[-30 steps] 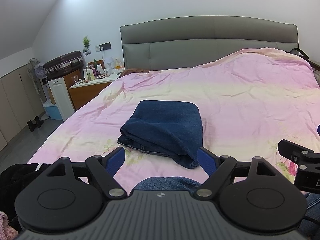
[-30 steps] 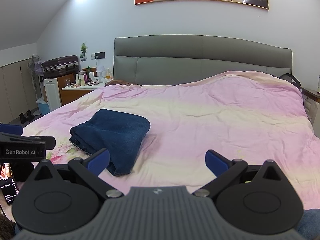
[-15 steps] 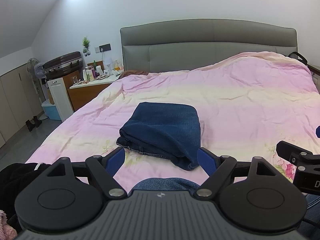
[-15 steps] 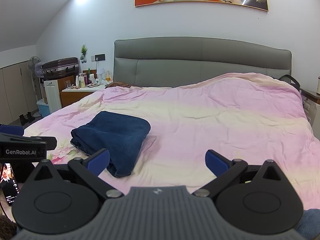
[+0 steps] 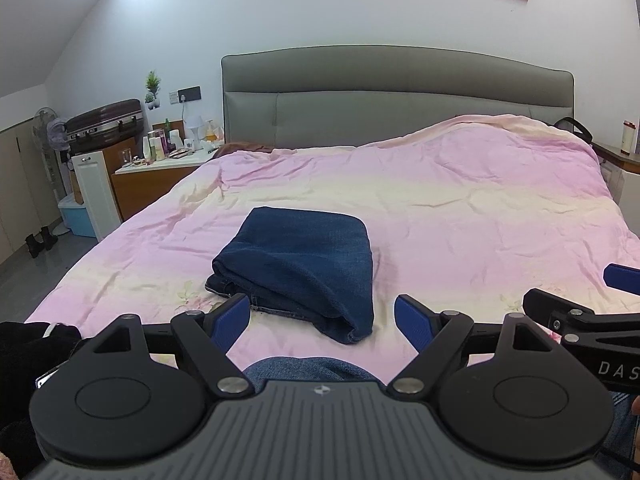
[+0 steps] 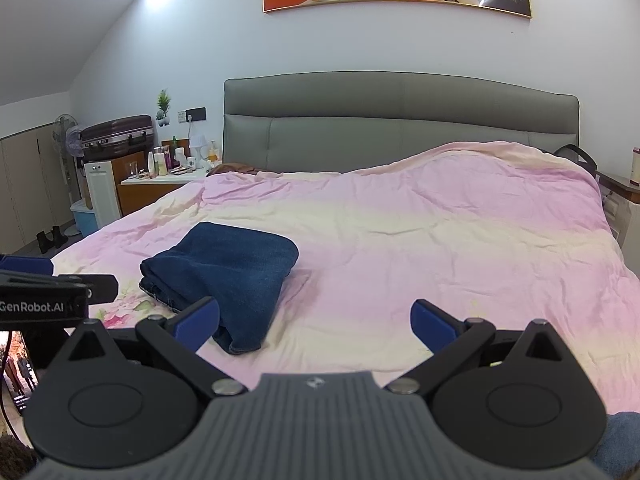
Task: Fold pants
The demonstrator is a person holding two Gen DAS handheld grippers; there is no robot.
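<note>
The dark blue jeans [image 5: 304, 264] lie folded into a thick rectangle on the pink bedspread [image 5: 460, 220], near the bed's front left. They also show in the right wrist view [image 6: 228, 272]. My left gripper [image 5: 322, 318] is open and empty, held just in front of the jeans, apart from them. My right gripper [image 6: 316, 320] is open and empty, to the right of the jeans and short of them. The right gripper's side shows at the edge of the left wrist view [image 5: 584, 312].
A grey headboard [image 5: 396, 96] stands at the back. A nightstand [image 5: 156, 176] with bottles and a suitcase [image 5: 104, 124] are at the left. Boots [image 5: 40, 240] stand on the floor. A small table [image 6: 624, 188] is at the right. The person's denim-clad knee [image 5: 308, 368] is below the left gripper.
Both grippers have drawn back and tilted up a little, so the jeans sit slightly lower in both views. The jeans have not moved. Both grippers stay open.
</note>
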